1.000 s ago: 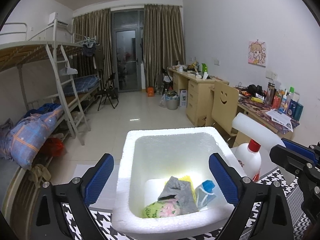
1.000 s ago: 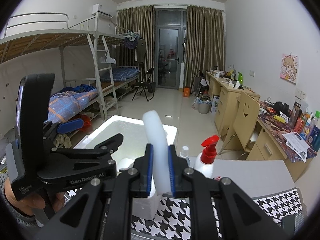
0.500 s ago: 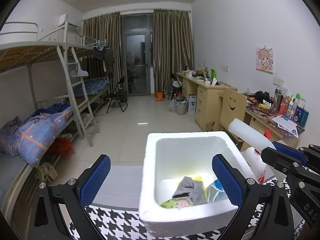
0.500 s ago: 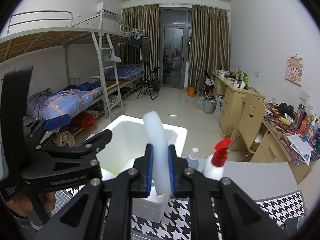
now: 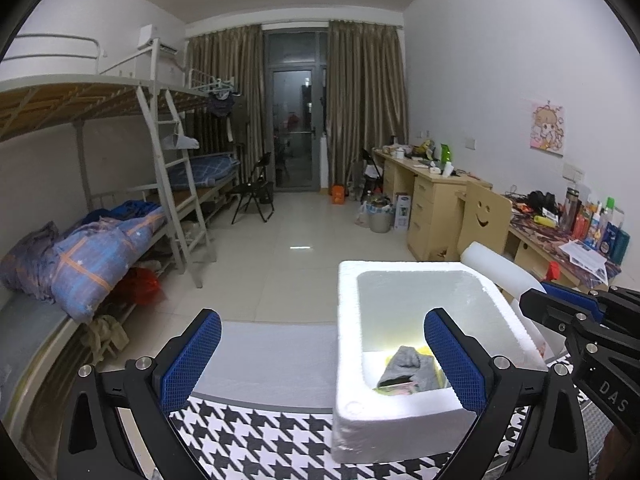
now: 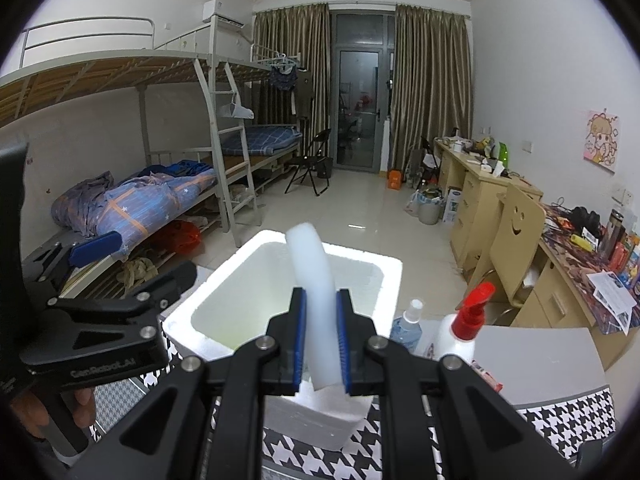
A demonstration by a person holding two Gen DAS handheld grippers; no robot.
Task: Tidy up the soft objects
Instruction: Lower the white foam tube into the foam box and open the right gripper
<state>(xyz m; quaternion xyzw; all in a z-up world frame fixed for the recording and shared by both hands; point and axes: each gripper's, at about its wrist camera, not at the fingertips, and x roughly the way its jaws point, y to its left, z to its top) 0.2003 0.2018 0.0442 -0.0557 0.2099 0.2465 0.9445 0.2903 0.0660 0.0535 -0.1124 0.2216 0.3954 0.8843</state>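
Observation:
A white foam box [image 5: 404,420] stands on the houndstooth table cloth; it also shows in the right wrist view [image 6: 248,276]. Inside lie a grey cloth [image 5: 404,366] and other soft items, partly hidden. My right gripper [image 6: 321,344] is shut on a white foam piece [image 6: 310,276], held upright over the box's near edge; the piece shows in the left wrist view [image 5: 500,268] at the box's right side. My left gripper [image 5: 320,364] is open and empty, left of the box.
A red-capped spray bottle [image 6: 466,328] and a small clear bottle [image 6: 408,326] stand right of the box. A houndstooth cloth [image 5: 256,440] covers the table. Bunk beds [image 5: 100,240] stand at left, desks and a smiley chair [image 5: 482,216] at right.
My left gripper has shifted left and back, so the box now sits at its right finger. My right gripper still holds the foam piece, now further over the box.

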